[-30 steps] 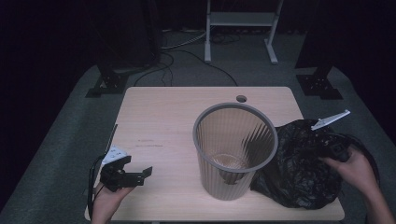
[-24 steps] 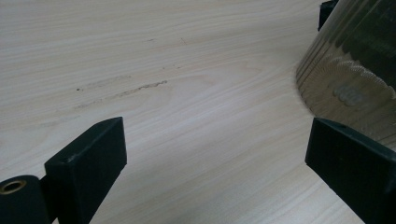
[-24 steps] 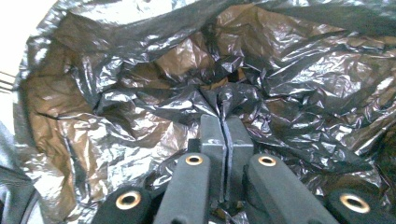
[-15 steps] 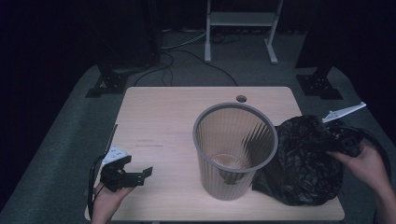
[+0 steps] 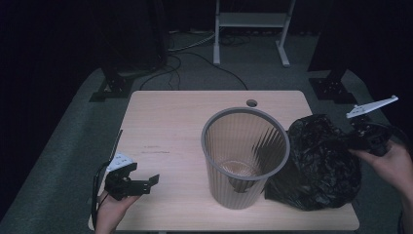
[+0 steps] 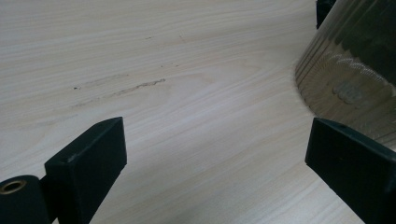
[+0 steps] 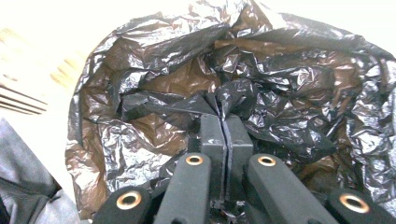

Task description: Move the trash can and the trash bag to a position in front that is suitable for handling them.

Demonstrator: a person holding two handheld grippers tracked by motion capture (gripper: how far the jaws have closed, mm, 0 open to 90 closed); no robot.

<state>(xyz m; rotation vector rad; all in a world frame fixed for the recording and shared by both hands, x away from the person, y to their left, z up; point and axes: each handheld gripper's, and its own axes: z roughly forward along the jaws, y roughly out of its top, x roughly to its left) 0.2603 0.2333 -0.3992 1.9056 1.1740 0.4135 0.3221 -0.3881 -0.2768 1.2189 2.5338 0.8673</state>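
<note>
A grey ribbed waste bin [image 5: 245, 158] stands upright on the wooden table [image 5: 175, 126], its side also visible in the left gripper view [image 6: 350, 79]. A crumpled black plastic bag [image 5: 319, 163] lies against the bin's right side. My right gripper [image 5: 358, 139] is shut on a fold of the bag [image 7: 224, 105] and holds it lifted at the table's right edge. My left gripper [image 5: 148, 181] rests low at the front left of the table, open, with nothing between its jaws [image 6: 212, 154].
A round cable hole [image 5: 251, 103] sits at the table's far edge. Beyond the table stand a white frame [image 5: 251, 22] and dark stands on grey carpet, with cables [image 5: 195, 48] on the floor.
My right gripper has risen and pulled rightward with the bag, bunching the bag up higher beside the bin. The left gripper has not moved.
</note>
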